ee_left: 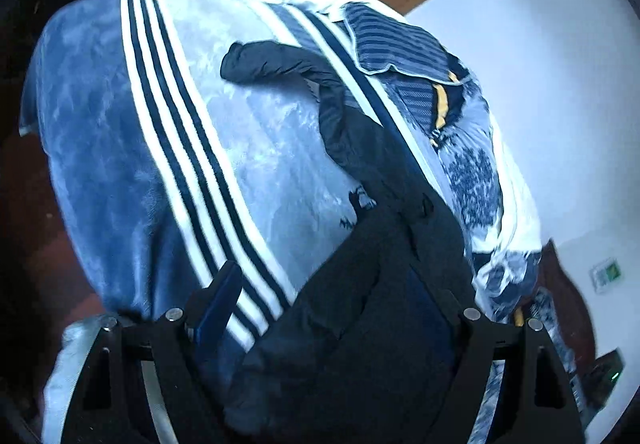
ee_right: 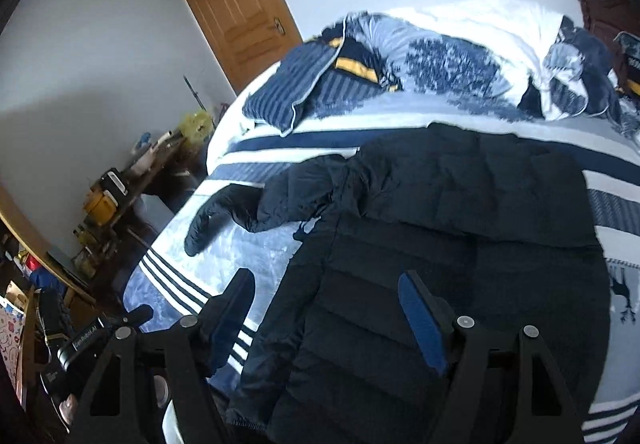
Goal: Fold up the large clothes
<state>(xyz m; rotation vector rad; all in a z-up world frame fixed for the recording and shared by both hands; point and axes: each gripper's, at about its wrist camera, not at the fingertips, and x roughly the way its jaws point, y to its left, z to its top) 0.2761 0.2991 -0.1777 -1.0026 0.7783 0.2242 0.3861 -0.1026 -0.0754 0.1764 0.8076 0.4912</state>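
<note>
Bedroom, white walls; bed (ee_right: 360, 132) under a plush blue blanket (ee_left: 120, 148) with white and navy stripes.

Right wrist view only: wooden door (ee_right: 236, 20) upper left, cluttered side table (ee_right: 132, 180) at left edge, dark headboard (ee_right: 604, 16) upper right, and the second gripper's black body low left. Left wrist view is blurred and tilted; the door shows as a brown patch at top, a wall socket (ee_left: 606, 274) at right.

Dark puffer jacket (ee_right: 460, 212), quilted in horizontal channels, matte, lies flat across the blanket, one sleeve (ee_right: 240, 212) stretched toward the left of the frame. Striped pillow (ee_right: 296, 92) and a crumpled tree-print duvet (ee_right: 452, 64) lie behind it.

Right gripper (ee_right: 326, 318): blue-padded fingers (ee_right: 420, 320) spread wide, nothing pinched; jacket hem lies under and between them, left finger over bare blanket.

Left gripper (ee_left: 340, 320): fingers spread; left finger (ee_left: 218, 300) shows over the stripes, right one lost against dark jacket (ee_left: 360, 324) fabric, which fills the gap. No pinch visible.
</note>
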